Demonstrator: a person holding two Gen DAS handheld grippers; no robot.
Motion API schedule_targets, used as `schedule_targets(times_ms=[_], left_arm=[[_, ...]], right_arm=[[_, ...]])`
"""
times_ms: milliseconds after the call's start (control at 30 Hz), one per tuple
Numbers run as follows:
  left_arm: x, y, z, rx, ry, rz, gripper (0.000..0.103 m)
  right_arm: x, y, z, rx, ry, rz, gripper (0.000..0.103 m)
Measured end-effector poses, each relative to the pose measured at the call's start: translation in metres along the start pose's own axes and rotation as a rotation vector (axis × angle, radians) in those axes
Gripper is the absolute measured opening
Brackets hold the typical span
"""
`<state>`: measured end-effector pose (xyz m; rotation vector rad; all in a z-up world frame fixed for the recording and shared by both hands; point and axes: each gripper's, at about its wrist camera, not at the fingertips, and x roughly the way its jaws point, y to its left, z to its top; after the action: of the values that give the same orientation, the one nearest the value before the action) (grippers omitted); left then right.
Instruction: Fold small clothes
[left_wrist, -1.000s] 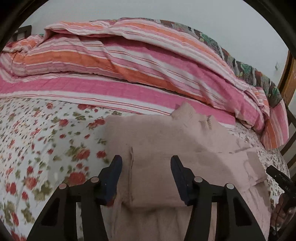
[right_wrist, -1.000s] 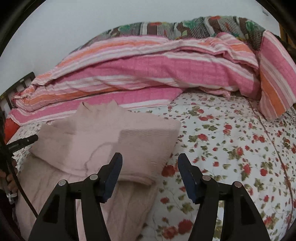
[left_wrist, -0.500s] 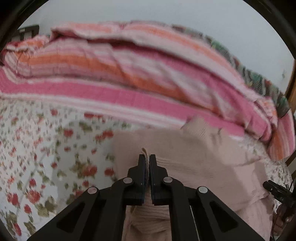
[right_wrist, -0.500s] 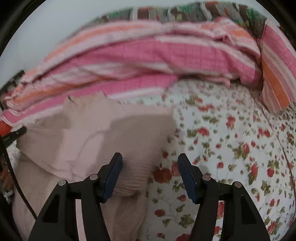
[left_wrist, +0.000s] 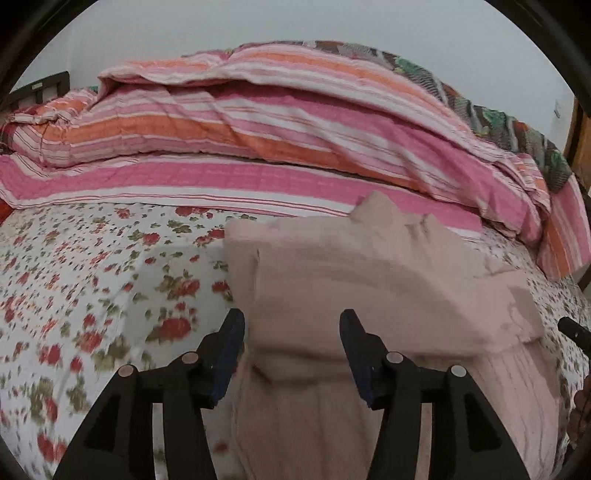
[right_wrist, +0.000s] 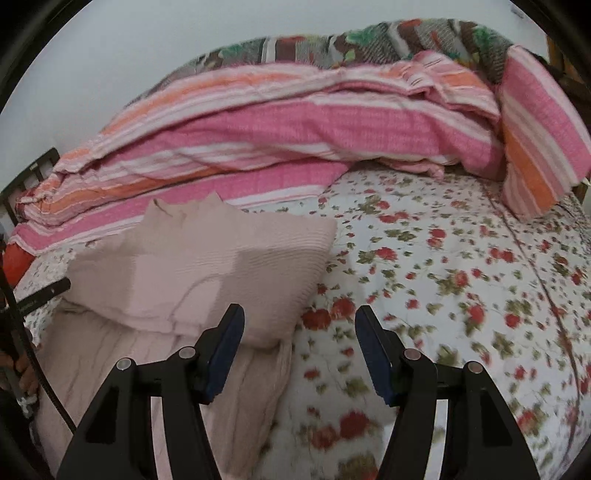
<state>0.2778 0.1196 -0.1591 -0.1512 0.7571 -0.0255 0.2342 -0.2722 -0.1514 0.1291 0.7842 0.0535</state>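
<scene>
Pink sweater (left_wrist: 369, 266) lies part-folded on the bed (right_wrist: 461, 266) near its quilt-side edge; left gripper (left_wrist: 291, 347), jaws just reopened, and right gripper (right_wrist: 299, 347) both stand released, holding nothing; judged next: regrasp the near hem for another fold.

The pink garment (left_wrist: 369, 280) runs off the bottom edge, and the floral sheet (left_wrist: 74, 325) blurs nearby

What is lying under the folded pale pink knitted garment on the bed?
The folded pale pink knitted garment rests on the white bedsheet with red flowers, which shows all around it. Whether anything else lies beneath cannot be seen; the fabric covers that spot.
</scene>
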Motion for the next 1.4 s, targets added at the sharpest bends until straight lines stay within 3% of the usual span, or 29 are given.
schedule_targets(times_ms=[167,267,333,733,800,900,1100,1400], left_arm=[[-0.034,-0.003,-0.02,0.004,-0.017,-0.009,0.051],[-0.053,-0.006,-0.036,0.014,-0.015,0.009,0.051],[-0.063,-0.004,-0.045,-0.002,-0.005,-0.031,0.051],[-0.134,0.008,-0.109,-0.07,0.023,-0.083,0.051],[-0.138,0.013,-0.119,-0.083,0.04,-0.076,0.051],[-0.143,0.017,-0.138,-0.088,0.055,-0.05,0.051],[-0.144,0.017,-0.169,-0.049,0.058,-0.024,0.051],[-0.127,0.018,-0.184,-0.06,0.07,-0.027,0.051]], right_arm=[[-0.036,-0.012,-0.013,0.054,-0.044,-0.021,0.061],[-0.05,-0.015,-0.022,0.067,0.023,0.02,0.057],[-0.061,-0.017,-0.031,0.075,0.026,0.041,0.055],[-0.139,-0.006,-0.107,0.012,0.014,0.048,0.055],[-0.146,-0.005,-0.125,0.011,-0.002,0.044,0.048],[-0.146,-0.003,-0.142,0.016,0.003,0.056,0.033],[-0.139,0.015,-0.169,-0.023,0.022,0.109,0.033],[-0.112,0.043,-0.192,-0.043,0.098,0.137,0.033]])
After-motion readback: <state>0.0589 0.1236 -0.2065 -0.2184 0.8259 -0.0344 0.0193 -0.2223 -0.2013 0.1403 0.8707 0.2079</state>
